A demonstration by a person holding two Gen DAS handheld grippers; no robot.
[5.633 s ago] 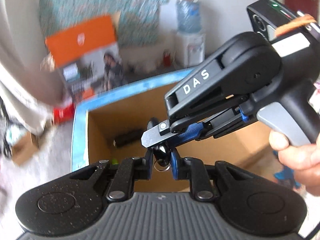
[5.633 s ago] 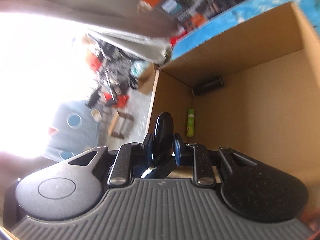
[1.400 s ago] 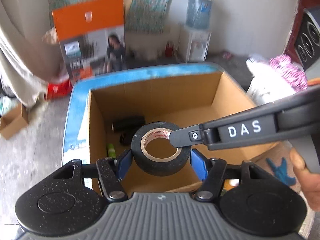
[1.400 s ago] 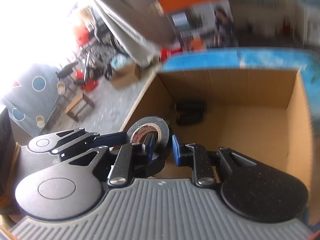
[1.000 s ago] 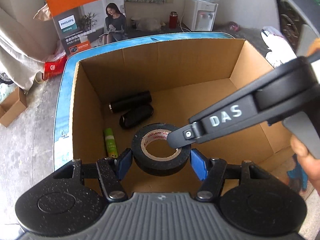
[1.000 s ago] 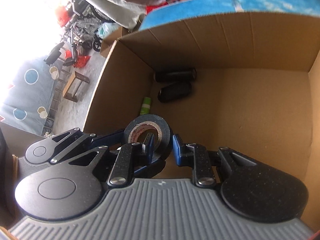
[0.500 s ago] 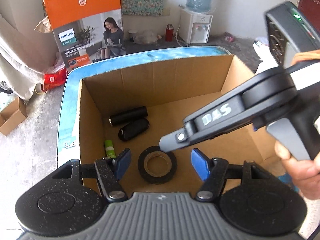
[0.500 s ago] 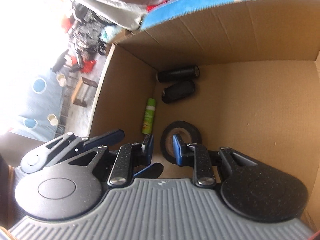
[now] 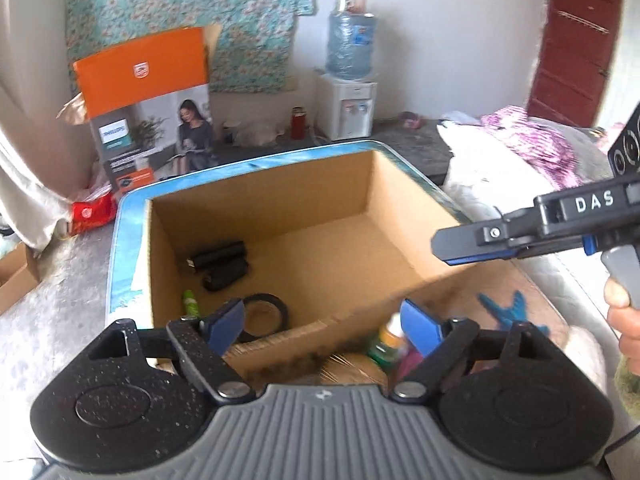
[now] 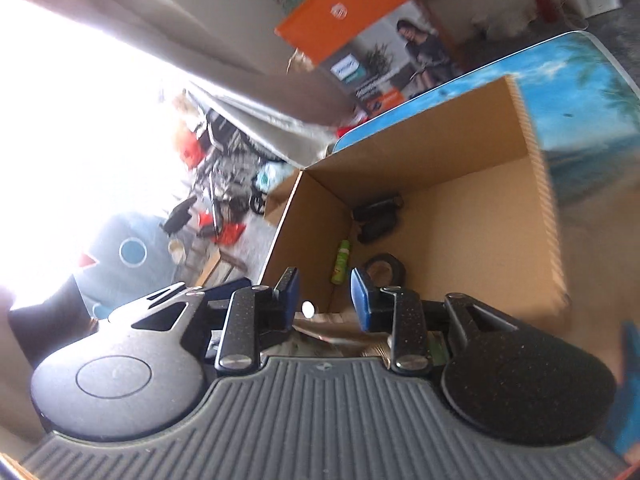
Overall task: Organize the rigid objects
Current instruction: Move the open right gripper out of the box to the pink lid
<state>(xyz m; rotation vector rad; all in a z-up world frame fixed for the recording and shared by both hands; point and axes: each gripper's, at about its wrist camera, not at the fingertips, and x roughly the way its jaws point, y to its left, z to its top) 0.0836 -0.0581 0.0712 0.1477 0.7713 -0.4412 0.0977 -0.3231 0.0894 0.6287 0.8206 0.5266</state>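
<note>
Left gripper (image 9: 322, 322) sits above the near edge of the cardboard box (image 9: 404, 184), blue pads wide apart w/ nothing between them; its jaws have just been opening. Right gripper (image 10: 323, 294) is at the near left corner of the box in its own view, pads a bit apart, also empty, and its jaws have just been opening too. In the left wrist view it shows from the side at the right, above the box's right wall, w/ a hand (image 9: 626, 320) on the grey trigger.

Tape roll (image 9: 262, 314) lies flat on the box floor, near left part, partly behind the left gripper's left pad. Just left of it, against the left wall, lies a green tube (image 9: 190, 302). Farther back on the left, two black cylinders (image 9: 222, 264) lie side by side, touching or nearly so.

Outside the box, near side: a small bottle (image 9: 386, 340) w/ green body, plus other bits too blurred to tell.

Bkgd: orange printed carton (image 9: 146, 108) far left, water dispenser (image 9: 348, 88) against the far wall, red door (image 9: 572, 48) far right.
</note>
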